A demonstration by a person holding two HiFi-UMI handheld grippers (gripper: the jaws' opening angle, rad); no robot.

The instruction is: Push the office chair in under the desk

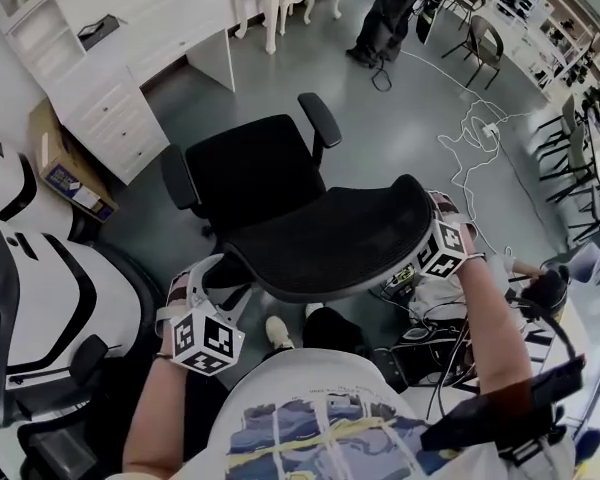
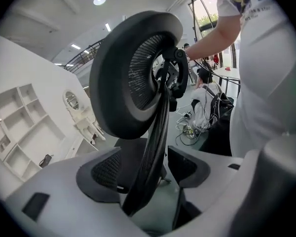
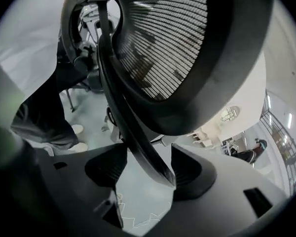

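A black office chair (image 1: pixel 260 173) stands on the grey floor with its seat toward the white desk (image 1: pixel 130 43) at the upper left. Its mesh backrest (image 1: pixel 330 233) is the part nearest me. My left gripper (image 1: pixel 208 280) is at the backrest's lower left edge. In the left gripper view its jaws (image 2: pixel 148 174) stand open around a black curved strut (image 2: pixel 155 132) of the back frame, with gaps at the pads. At the backrest's right edge my right gripper (image 1: pixel 428 220) is open too, and the frame's strut (image 3: pixel 133 137) runs between its jaws (image 3: pixel 148 169).
A white-and-black chair (image 1: pixel 30 298) stands close on the left, with a cardboard box (image 1: pixel 70 173) by the desk's drawers. White cables (image 1: pixel 480 138) trail over the floor at right, and bags and gear (image 1: pixel 430 303) lie near my feet. A person (image 1: pixel 385 18) stands at the far end.
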